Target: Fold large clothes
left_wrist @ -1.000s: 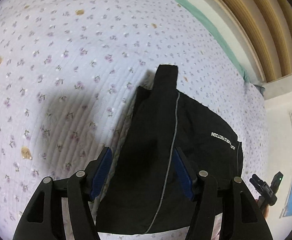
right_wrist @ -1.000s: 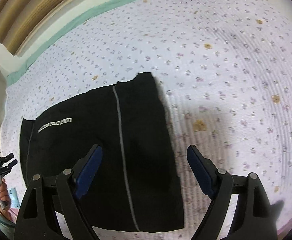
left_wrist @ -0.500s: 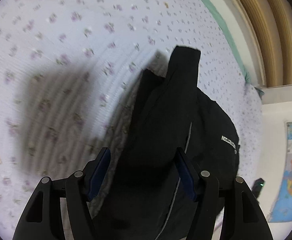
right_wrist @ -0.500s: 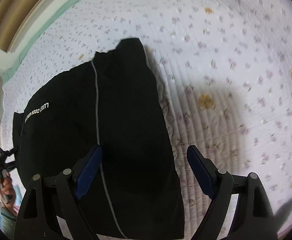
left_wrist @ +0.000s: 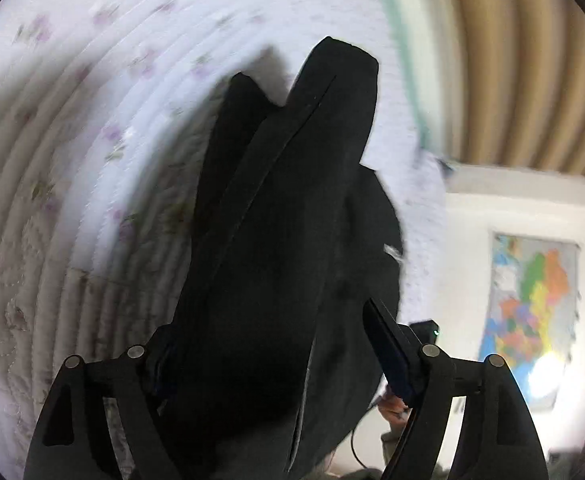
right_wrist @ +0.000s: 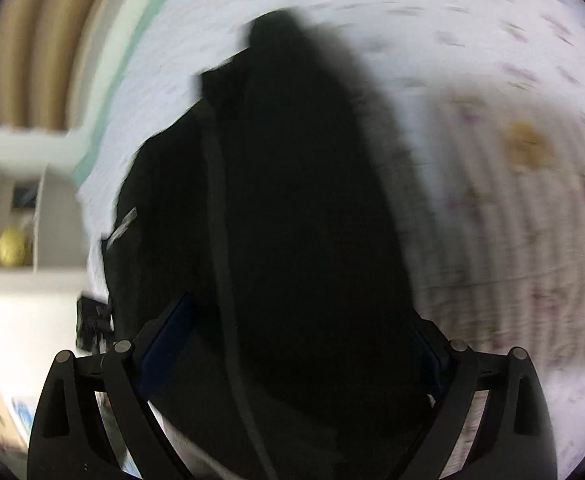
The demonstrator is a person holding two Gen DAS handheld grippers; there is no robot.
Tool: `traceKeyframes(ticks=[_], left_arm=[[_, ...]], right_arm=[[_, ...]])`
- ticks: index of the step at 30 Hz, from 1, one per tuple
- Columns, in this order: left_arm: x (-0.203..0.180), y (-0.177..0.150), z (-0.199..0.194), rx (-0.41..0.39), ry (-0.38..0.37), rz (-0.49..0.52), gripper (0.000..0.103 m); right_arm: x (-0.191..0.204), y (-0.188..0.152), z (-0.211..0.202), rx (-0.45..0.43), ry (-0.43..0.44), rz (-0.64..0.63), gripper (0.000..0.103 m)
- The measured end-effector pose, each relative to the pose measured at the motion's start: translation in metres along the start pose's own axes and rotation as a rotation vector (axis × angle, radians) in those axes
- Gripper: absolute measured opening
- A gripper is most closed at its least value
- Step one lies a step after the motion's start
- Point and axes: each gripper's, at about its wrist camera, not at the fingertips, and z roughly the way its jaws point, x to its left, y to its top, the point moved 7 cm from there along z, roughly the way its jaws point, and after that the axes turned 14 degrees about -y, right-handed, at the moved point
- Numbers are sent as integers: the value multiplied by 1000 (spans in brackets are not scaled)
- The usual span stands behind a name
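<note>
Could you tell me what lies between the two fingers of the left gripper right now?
In the left wrist view, the black garment fills the gap of the left gripper, whose jaws are opening.

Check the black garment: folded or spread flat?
Folded. The garment lies on the quilt in overlapping layers, one panel doubled over another. How many folds: cannot tell, blurred.

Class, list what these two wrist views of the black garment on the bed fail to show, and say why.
- Left wrist view: black garment's near hem, cut off by the bottom edge.
- Left wrist view: left gripper's left pad, hidden by cloth.
- Right wrist view: white lettering, motion-blurred and unreadable.
- Right wrist view: quilt pattern, smeared.
</note>
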Motion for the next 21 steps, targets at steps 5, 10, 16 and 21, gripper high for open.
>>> traceKeyframes(ticks=[5, 10, 16, 21], left_arm=[[20, 5, 10, 17, -4, -56, 81], [33, 7, 47, 81, 75, -62, 81], [5, -3, 56, 66, 201, 69, 65], [-60, -35, 47, 26, 127, 217, 45]], right_arm=[[8, -2, 13, 22, -86, -88, 97], [23, 9, 41, 62, -28, -85, 97], [38, 1, 28, 12, -27, -139, 69], [69, -21, -14, -78, 44, -235, 55]])
